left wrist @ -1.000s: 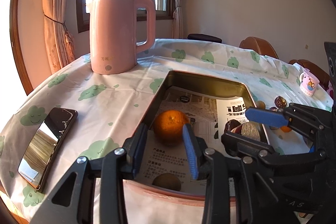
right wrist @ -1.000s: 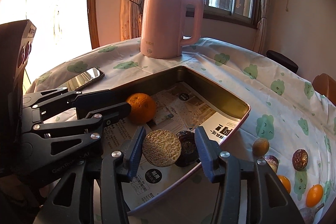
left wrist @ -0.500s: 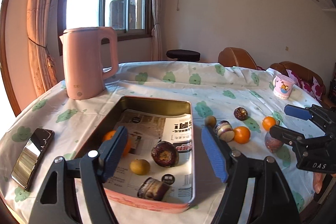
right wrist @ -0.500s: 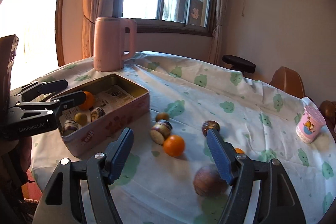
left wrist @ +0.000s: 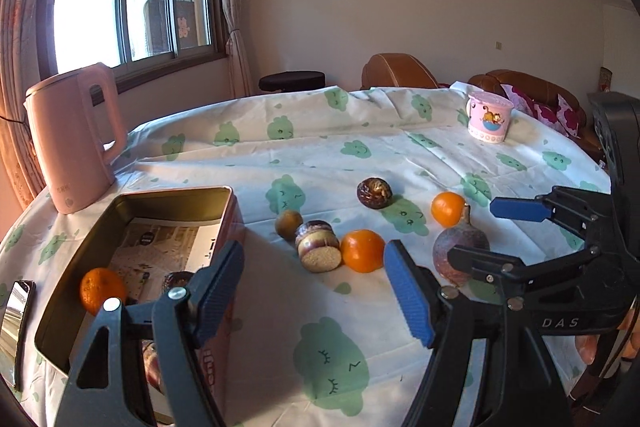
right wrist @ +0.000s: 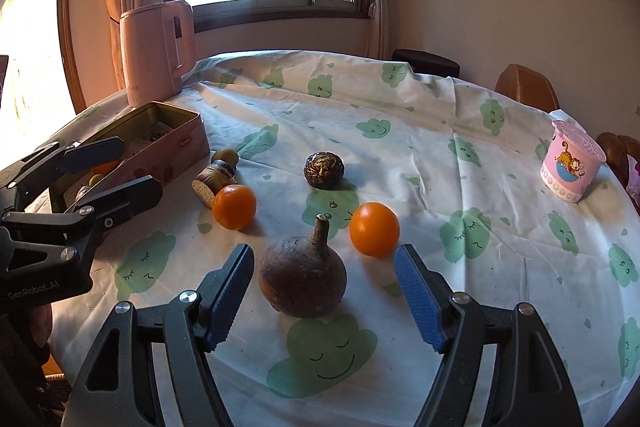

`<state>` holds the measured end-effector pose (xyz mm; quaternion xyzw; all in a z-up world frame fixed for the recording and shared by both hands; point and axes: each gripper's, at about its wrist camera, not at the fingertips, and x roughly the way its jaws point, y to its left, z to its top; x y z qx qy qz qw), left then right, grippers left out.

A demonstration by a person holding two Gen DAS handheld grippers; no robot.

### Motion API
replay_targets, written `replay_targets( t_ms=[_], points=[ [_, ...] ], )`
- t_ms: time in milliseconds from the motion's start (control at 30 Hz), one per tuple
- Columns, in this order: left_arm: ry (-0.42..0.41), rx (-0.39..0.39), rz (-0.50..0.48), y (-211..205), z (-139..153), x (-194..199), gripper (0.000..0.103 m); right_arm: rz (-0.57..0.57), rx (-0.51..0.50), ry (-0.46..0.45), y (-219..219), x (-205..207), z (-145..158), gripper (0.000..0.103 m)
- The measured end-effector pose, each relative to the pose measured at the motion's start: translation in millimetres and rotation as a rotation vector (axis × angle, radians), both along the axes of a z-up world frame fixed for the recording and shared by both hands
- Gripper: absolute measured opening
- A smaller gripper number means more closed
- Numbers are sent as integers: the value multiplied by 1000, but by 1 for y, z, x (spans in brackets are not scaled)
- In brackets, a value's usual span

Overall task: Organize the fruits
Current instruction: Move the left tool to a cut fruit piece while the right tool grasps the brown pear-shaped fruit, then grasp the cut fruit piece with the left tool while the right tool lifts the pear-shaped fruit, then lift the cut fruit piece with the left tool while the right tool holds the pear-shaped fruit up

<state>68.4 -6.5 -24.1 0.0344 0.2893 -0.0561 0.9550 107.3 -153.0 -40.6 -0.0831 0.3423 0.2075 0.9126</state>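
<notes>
Tin [left wrist: 224, 211] sits at table's left edge, paper-lined as collection box, orange [left wrist: 102, 289] already inside. Left gripper [left wrist: 316, 291]: jaws wide, empty, aimed at cloth beside tin; nearest loose orange [left wrist: 362, 251] lies just beyond its tips. Right gripper [right wrist: 324, 301]: jaws wide, empty; stemmed purple fruit [right wrist: 303, 275] lies between them, untouched, prob. next pick.

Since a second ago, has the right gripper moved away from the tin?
Yes. The right gripper was over the tin; now the tin sits far left, and its open jaws frame the stemmed brown fruit on the tablecloth.
</notes>
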Motion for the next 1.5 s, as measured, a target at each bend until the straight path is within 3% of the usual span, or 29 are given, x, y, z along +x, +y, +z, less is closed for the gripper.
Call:
replay_targets(
  t_ms=[167, 233, 267, 333, 533, 700, 833, 1100, 1500],
  points=[
    [46, -26, -15, 1, -5, 9, 74, 10, 2, 76, 3, 11, -12, 70],
    [70, -21, -19, 0, -8, 13, 72, 39, 28, 125, 5, 16, -17, 52],
    [83, -18, -17, -1, -9, 16, 70, 44, 33, 135, 6, 17, -18, 52],
    [103, -12, -30, -4, -11, 21, 53, 39, 32, 125, 6, 17, -16, 52],
    [137, 6, -25, -13, -17, 34, 51, -20, 21, 24, 0, 13, 0, 52],
    [152, 26, 41, -9, -20, 49, 43, -36, 8, -3, -1, 20, 2, 52],
    [178, 42, 27, -13, -24, 54, 37, -30, 16, 8, 0, 21, -1, 52],
    [213, 81, 21, -24, -28, 68, 35, -19, 8, 38, 2, 25, -6, 52],
    [222, 8, -16, -14, -28, 58, 36, -11, 15, 48, 3, 27, -7, 52]
  ],
)
